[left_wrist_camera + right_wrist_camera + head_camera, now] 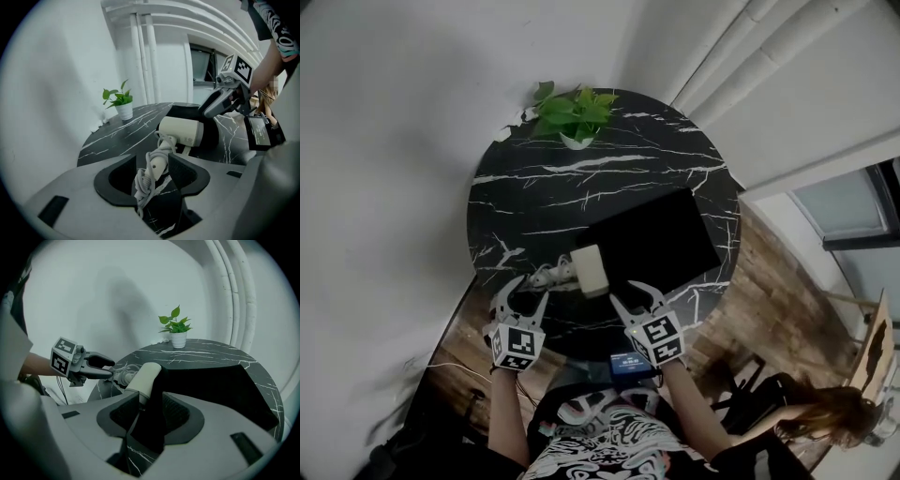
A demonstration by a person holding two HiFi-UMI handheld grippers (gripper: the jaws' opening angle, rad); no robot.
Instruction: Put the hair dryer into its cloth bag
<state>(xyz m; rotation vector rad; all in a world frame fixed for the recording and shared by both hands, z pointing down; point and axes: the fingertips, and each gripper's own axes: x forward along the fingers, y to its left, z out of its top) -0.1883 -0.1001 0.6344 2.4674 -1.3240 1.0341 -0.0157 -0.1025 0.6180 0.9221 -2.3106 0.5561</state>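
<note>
Home-like room: round marble table (581, 187), potted plant (574, 114).

The round counter (534, 202) is black stone with white veins. A plant (575, 111) in a white pot (577, 141) stands at its far rim. A flat black bag (652, 239) lies on the near right part. A cream dryer (589, 270) lies at the bag's left edge, touching it. Its pale cord (546, 276) lies bundled toward the near left rim.
</note>
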